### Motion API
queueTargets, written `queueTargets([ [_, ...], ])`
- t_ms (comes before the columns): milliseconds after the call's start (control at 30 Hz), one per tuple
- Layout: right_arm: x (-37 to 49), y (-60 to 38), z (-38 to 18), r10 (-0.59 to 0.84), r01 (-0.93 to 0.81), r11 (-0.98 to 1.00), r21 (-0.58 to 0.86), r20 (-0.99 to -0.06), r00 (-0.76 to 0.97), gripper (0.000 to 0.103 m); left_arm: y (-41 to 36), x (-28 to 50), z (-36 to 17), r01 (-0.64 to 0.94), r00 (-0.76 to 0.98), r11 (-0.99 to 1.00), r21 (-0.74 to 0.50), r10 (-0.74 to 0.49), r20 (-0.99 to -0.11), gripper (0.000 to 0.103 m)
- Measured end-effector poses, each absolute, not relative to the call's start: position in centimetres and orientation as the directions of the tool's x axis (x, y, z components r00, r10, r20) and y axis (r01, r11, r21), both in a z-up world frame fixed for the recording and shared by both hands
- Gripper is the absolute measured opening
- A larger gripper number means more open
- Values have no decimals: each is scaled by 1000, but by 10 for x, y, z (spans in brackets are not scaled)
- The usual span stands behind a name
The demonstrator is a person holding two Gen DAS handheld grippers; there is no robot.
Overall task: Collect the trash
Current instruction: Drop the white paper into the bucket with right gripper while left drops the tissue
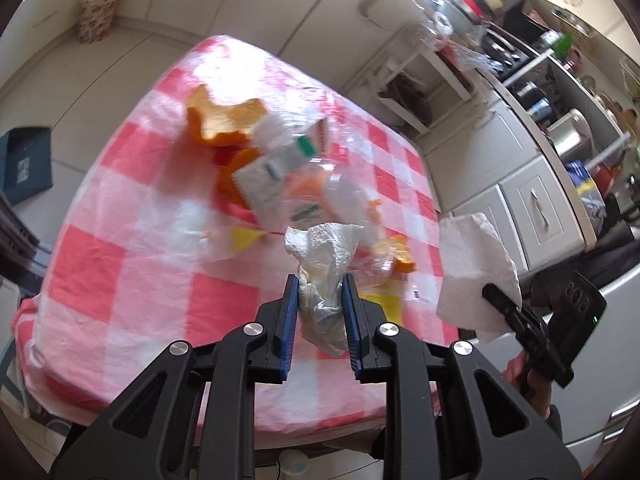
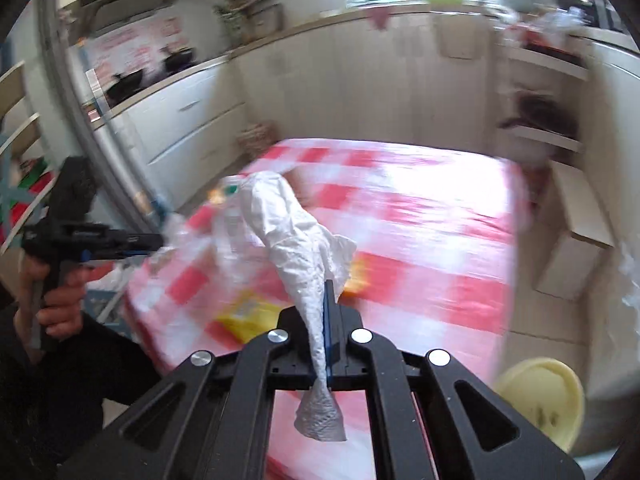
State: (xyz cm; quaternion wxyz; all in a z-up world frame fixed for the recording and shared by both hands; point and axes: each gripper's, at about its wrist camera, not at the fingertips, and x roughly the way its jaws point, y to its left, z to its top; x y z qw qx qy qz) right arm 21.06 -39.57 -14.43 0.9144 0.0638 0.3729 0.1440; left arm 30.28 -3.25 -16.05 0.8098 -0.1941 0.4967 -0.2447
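My left gripper is shut on a crumpled white paper towel and holds it above the pink checked table. My right gripper is shut on another white paper towel, held in the air; it also shows at the right of the left wrist view. On the table lie orange peels, a clear plastic bag with wrappers, a yellow scrap and a yellow packet. The left gripper shows in the right wrist view at the left.
A pale yellow round bin lid sits low at the right of the right wrist view. Kitchen cabinets and a cluttered counter stand beyond the table. A cardboard box stands on the floor by the table's far side.
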Motion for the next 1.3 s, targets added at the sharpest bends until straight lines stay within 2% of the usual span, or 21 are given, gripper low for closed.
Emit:
queueTargets([
  [133,191,-466,-167,96,16,991,133,-785,612,4,-75,298,-154,298,353,780,-551,-626,-695,20],
  [267,191,-534,-230,-23,196,979,54,-928,372,4,-121,288,-150,404,310,755,-517,-645,-699,20],
  [367,200,-564,-281,6,258,964,64,-975,221,4,-146,277,-147,475,291,734,-486,-652,-700,20],
  [467,218,-583,-307,50,304,947,102,-983,175,4,-161,269,-144,520,274,712,-471,-662,-698,20],
  [533,223,-597,-322,61,351,930,106,-989,137,17,-170,265,-143,542,263,702,-463,-664,-700,20],
  [567,224,-603,-328,55,383,918,99,-991,124,41,-177,263,-144,549,250,694,-465,-667,-702,20],
  [600,226,-605,-326,45,398,912,94,-991,129,50,-184,262,-145,553,235,687,-471,-671,-703,20],
  [633,227,-607,-317,36,405,909,96,-988,152,50,-196,260,-146,562,215,676,-477,-676,-705,20],
  [733,230,-609,-272,-34,413,906,89,-959,281,54,-237,253,-155,592,144,638,-493,-685,-714,20],
  [800,224,-610,-226,-81,424,898,119,-901,425,61,-277,250,-166,598,95,625,-502,-677,-730,20],
  [933,195,-601,-130,-152,405,883,239,-668,728,73,-367,243,-190,611,21,616,-498,-641,-767,20],
  [1033,183,-593,-97,-194,370,896,246,-530,825,78,-433,243,-221,579,-32,662,-476,-565,-824,20],
  [1100,181,-592,-89,-219,369,901,229,-496,841,78,-471,248,-247,544,-74,705,-456,-501,-862,23],
  [1233,180,-600,-90,-202,374,886,274,-497,844,78,-516,262,-281,484,-102,766,-423,-431,-896,47],
  [1300,182,-606,-97,-204,381,881,281,-502,840,78,-519,260,-282,464,-112,768,-442,-444,-889,48],
])
